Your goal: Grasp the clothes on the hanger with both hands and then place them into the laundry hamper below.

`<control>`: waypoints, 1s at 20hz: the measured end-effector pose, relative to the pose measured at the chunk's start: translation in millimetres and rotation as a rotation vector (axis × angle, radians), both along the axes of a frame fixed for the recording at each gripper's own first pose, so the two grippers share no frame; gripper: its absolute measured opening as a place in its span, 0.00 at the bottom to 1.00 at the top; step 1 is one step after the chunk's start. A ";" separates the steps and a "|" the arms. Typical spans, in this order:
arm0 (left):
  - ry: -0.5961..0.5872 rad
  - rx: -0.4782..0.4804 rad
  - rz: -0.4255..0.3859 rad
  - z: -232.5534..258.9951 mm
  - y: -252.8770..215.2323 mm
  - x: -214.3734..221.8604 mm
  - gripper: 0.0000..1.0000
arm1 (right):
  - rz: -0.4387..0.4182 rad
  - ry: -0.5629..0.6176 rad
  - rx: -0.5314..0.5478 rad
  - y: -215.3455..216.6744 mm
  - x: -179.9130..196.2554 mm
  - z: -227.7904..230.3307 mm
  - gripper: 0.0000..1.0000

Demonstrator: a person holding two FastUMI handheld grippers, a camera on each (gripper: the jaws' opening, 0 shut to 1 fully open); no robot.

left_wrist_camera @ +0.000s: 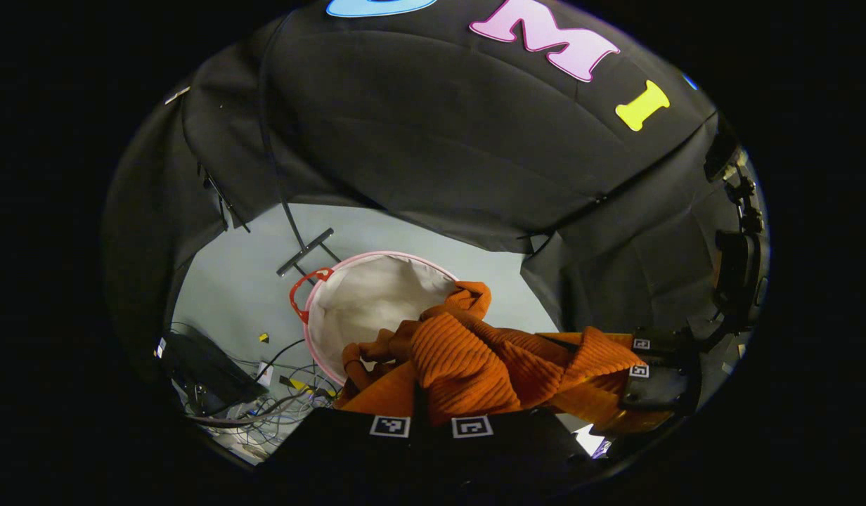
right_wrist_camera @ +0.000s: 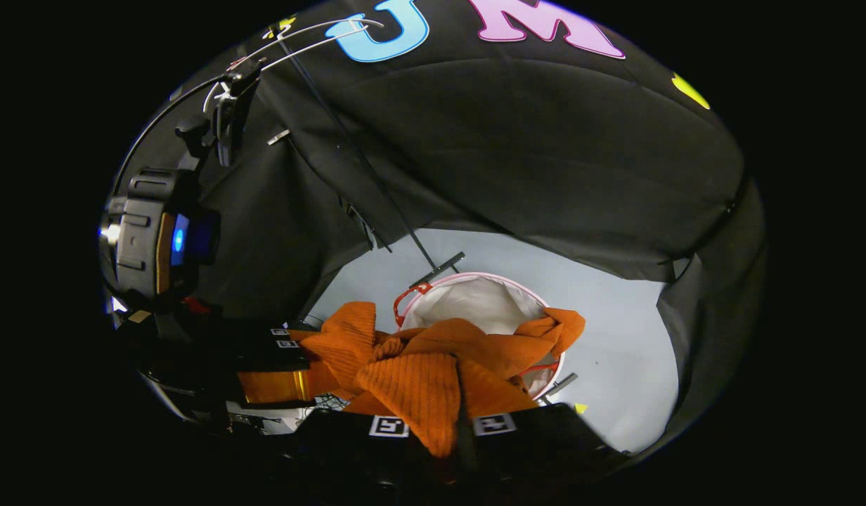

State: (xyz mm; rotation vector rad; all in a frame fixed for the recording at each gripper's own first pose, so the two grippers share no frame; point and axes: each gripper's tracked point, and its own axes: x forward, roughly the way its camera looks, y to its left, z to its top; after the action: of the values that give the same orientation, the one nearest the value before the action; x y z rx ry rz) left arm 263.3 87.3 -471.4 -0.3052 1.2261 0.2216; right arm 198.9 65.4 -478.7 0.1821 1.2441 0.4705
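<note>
Two claws grip one orange ribbed sweater [left_wrist_camera: 468, 358] above a laundry hamper [left_wrist_camera: 363, 302]. In the left gripper view, the left claw [left_wrist_camera: 431, 426] is narrowed on a thick fold of the knit, both marker-tagged fingers pressing the cloth between them. Off to the right in that view, the right claw [left_wrist_camera: 644, 372] clamps the other end of the garment. In the right gripper view, the right claw [right_wrist_camera: 441, 425] pinches a hanging lobe of the sweater, the fabric bulging down between its fingers, while the left claw [right_wrist_camera: 282, 351] holds the far side at left.

Stretched between the two, the sweater sags in soft, corded folds, with one end draped across the hamper's near rim. Beyond it the hamper stands round and open, pale fabric lining inside, a pink rim and a red handle [left_wrist_camera: 303, 292] at its edge; most of its mouth is uncovered. It sits on a grey floor [left_wrist_camera: 236, 281] with open room behind and to the sides. Tangled cables [left_wrist_camera: 264, 400] lie at the floor's near left edge. A thin metal stand foot [left_wrist_camera: 305, 251] rests just behind the hamper.
</note>
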 end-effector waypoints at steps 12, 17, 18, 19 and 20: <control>0.017 0.030 0.018 8.0 0.4 -13.1 0.96 | -0.015 -0.010 -0.034 -33.6 -2.6 -6.9 0.99; 0.004 0.015 0.017 12.7 -9.4 -10.4 0.96 | 0.002 -0.019 -0.027 -28.6 -9.3 -4.5 0.99; -0.007 0.014 0.020 15.1 -9.5 -11.5 0.96 | 0.002 -0.024 -0.023 -28.1 -10.8 -1.7 0.99; -0.021 0.014 0.023 18.8 -9.6 -11.0 0.93 | -0.001 -0.029 -0.018 -27.2 -11.0 2.5 0.99; -0.044 0.014 0.027 23.4 -9.3 -10.8 0.96 | -0.005 -0.037 -0.011 -26.3 -12.8 7.0 0.99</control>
State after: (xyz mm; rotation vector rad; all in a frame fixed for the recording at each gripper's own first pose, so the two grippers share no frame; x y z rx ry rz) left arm 252.5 78.0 -448.0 -0.3132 1.1774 0.2450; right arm 186.1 39.2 -471.7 0.1660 1.2099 0.4605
